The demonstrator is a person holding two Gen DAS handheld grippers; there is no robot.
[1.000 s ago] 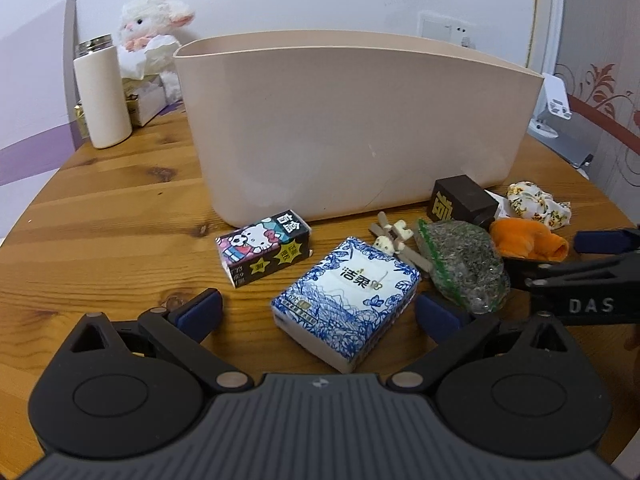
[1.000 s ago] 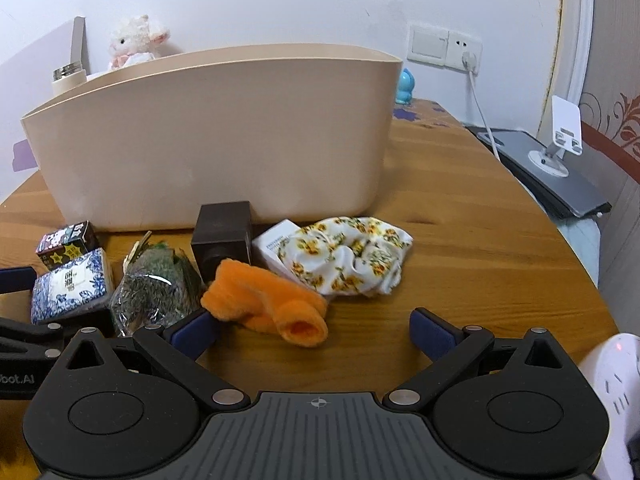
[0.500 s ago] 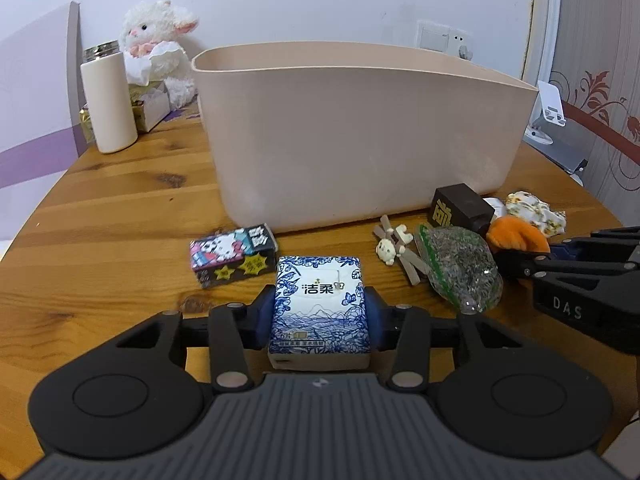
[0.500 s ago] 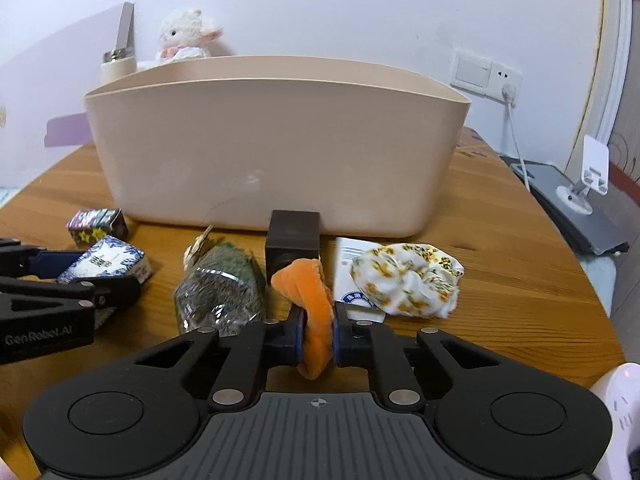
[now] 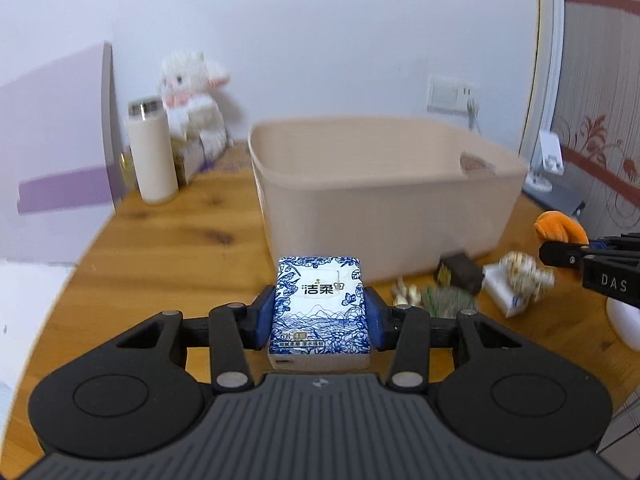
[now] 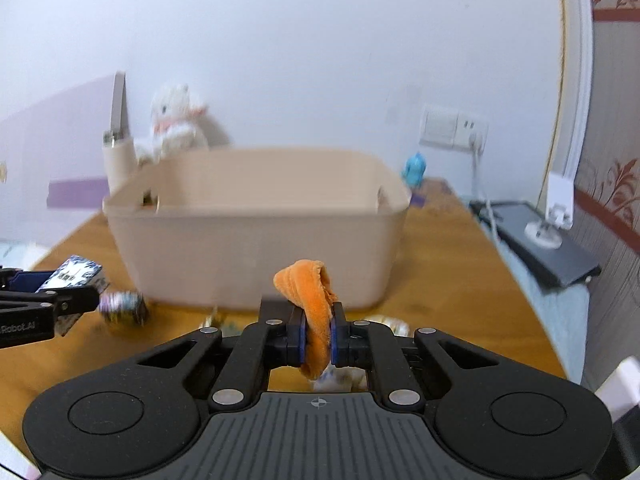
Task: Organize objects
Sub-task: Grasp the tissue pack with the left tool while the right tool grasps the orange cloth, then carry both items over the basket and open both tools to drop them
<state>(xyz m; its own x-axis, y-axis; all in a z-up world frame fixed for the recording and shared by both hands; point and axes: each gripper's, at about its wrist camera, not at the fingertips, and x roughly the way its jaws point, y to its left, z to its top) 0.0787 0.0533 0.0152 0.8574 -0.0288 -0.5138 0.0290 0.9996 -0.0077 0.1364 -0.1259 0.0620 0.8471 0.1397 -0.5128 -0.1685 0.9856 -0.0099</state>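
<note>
My left gripper (image 5: 320, 316) is shut on a blue-and-white tissue pack (image 5: 319, 308) and holds it above the table, in front of the beige bin (image 5: 384, 196). My right gripper (image 6: 318, 332) is shut on an orange cloth (image 6: 314, 304) and holds it raised in front of the same bin (image 6: 256, 240). The orange cloth also shows in the left wrist view (image 5: 560, 228), with the right gripper (image 5: 560, 250) at the right edge. The left gripper (image 6: 76, 300) with the tissue pack (image 6: 74, 274) shows at the left of the right wrist view.
On the wooden table (image 5: 180, 248) by the bin lie a dark box (image 5: 458, 272), a floral scrunchie (image 5: 524, 272), a green bag (image 5: 448, 304) and a small cartoon box (image 6: 122, 306). A white bottle (image 5: 152, 152) and a plush toy (image 5: 192, 96) stand at the back left.
Both grippers closed on their objects, then lifted them off the table and drew back from the bin. The bin's inside now shows.
</note>
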